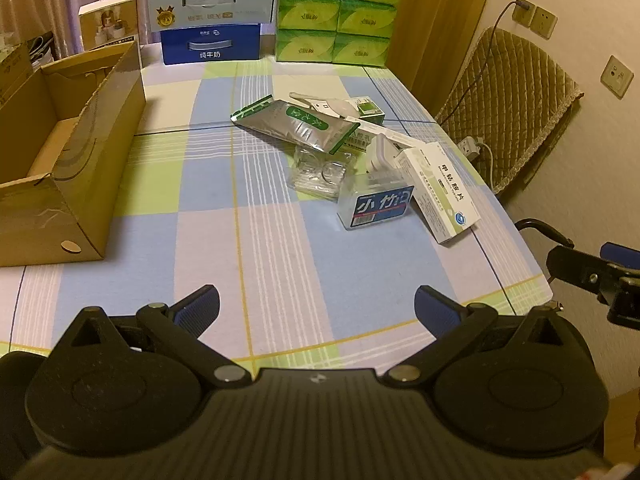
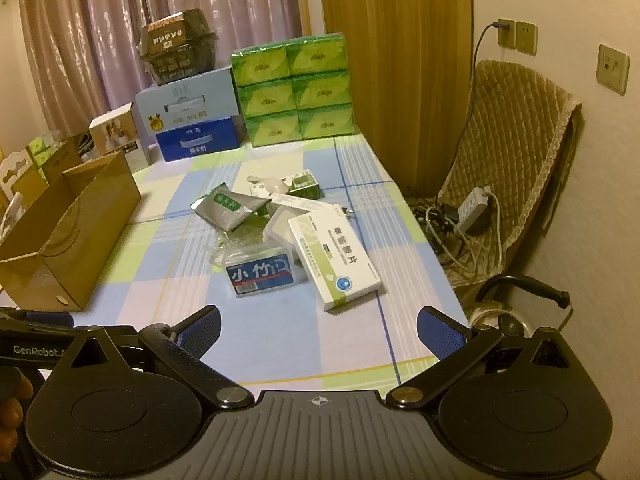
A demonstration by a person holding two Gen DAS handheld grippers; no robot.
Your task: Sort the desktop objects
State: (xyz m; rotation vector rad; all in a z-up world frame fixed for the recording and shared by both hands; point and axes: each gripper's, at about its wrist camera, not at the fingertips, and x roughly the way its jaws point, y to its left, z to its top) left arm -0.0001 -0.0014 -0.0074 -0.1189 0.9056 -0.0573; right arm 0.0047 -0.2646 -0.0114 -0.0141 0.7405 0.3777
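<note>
Cardboard is the material of the open box [image 1: 80, 152] that waits at the left side of the bench [image 1: 280, 240], and as far as I can see into it, nothing lies inside. So I judge that the sorting is at its very first step: nothing is picked up yet.

The things to sort lie in one loose heap toward the right half of the bench, well apart from the box. Nearest to me are a white and green medicine carton [image 2: 334, 258] and a clear case with a blue label [image 2: 262, 270]; the two touch each other. Behind them I see a crumpled clear blister pack [image 1: 320, 172], a silver foil pouch [image 1: 292, 124] and a small green box [image 1: 370, 108], some lying partly over the others.

My left claw [image 1: 316, 306] has its fingers wide apart and holds nothing; it hovers over the near edge of the bench. My right claw [image 2: 318, 326] is spread wide too, also without load, and it faces the heap more directly.

For the next move, I think the right claw should go forward and down to the medicine carton, because it lies on top and at the outside of the heap. The fingers must close across its narrow width, without pushing the clear case away.
</note>
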